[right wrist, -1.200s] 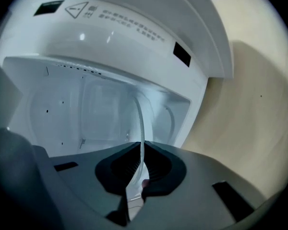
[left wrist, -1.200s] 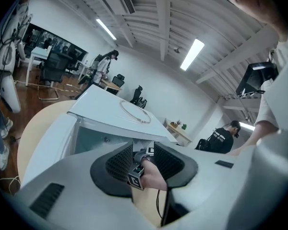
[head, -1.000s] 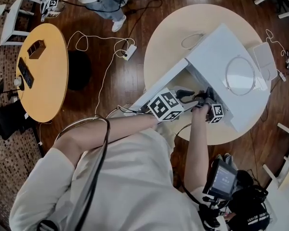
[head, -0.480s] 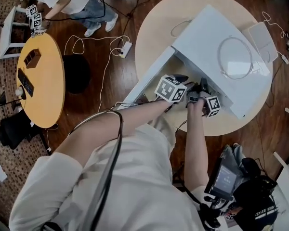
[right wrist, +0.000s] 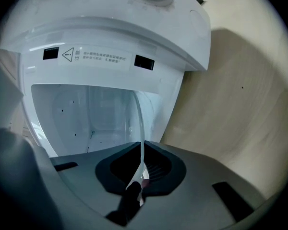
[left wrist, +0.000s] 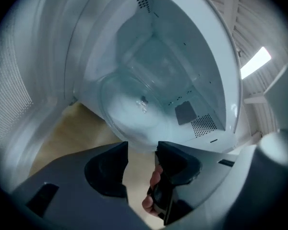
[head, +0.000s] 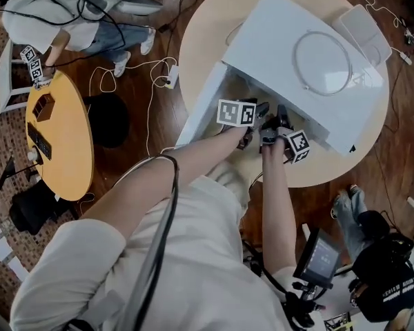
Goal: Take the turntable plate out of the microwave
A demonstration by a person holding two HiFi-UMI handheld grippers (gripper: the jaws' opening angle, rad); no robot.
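Glass turntable plate [left wrist: 134,110], round and clear, is lying inside the white microwave [left wrist: 187,42] w/ its door open, on the round beige table [right wrist: 240,104]. Right tongs [right wrist: 143,150] are pinching the plate's front rim, pressed together on it. Left tongs [left wrist: 141,147] are opening, w/ nothing between them; the rim is just ahead. So approx. the start only: plate is gripped but not out. Left to do, I think: second grip, lifting, pulling it out.
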